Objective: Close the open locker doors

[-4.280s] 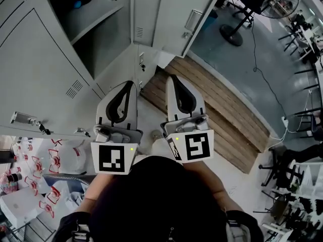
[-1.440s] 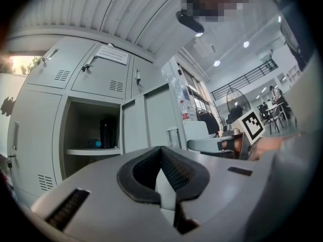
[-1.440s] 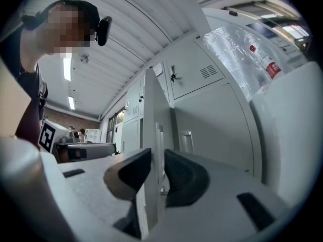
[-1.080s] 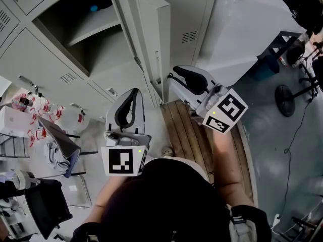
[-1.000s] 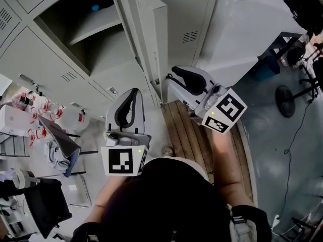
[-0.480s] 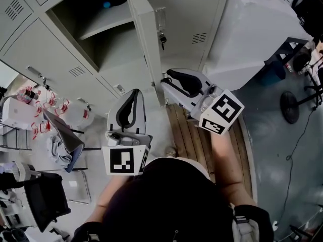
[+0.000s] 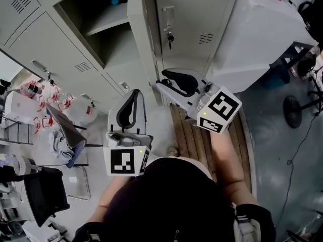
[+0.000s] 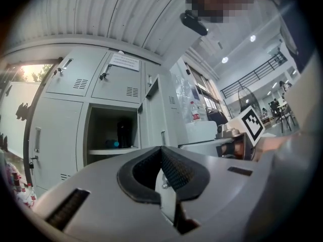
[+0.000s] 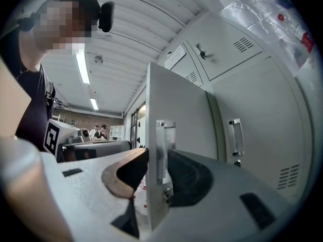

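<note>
Well, no print here reads clearly: the paper label (image 8: 123, 61) on an upper locker is too small to make out, and the marker cubes (image 7: 125, 161) carry only black-and-white squares. The lockers are smooth grey-painted sheet steel with louvred vents. Your right tongs (image 9: 156, 158) are closed on the free edge of the open locker door (image 9: 176, 110), ribbed black pads on either side of its flat bright-metal handle (image 9: 162, 145). A key (image 7: 170, 38) hangs in the lock just below that handle. Your left tongs (image 8: 162, 153) are closed on nothing, near the door but apart from it, below the open compartment (image 7: 96, 14) with its shelf.
</note>
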Demonstrator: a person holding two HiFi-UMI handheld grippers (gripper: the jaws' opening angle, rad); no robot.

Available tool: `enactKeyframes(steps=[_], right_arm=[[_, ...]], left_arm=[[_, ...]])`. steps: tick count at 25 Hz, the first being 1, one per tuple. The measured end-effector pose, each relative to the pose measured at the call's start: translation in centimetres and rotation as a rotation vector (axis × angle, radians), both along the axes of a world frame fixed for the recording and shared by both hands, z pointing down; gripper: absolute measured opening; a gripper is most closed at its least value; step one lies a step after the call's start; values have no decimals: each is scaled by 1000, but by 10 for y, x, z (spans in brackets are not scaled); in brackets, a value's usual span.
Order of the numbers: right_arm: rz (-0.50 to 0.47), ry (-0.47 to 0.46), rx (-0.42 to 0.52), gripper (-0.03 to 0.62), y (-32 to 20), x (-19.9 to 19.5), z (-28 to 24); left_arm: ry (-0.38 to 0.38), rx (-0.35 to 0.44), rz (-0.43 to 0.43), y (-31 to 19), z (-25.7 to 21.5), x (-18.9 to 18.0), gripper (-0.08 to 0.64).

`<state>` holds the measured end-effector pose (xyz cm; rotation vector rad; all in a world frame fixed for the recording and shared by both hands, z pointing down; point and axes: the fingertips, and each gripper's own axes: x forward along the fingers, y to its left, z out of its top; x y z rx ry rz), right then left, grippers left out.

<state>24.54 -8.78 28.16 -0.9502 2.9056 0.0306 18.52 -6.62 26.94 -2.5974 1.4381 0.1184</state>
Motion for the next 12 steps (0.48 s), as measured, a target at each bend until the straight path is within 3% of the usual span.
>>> enactKeyframes(steps=[12], right_arm=[[-94,-9,-12,109,-5,-28,0]], left_arm=[[1,-20,-47,-7,5,-15,0]])
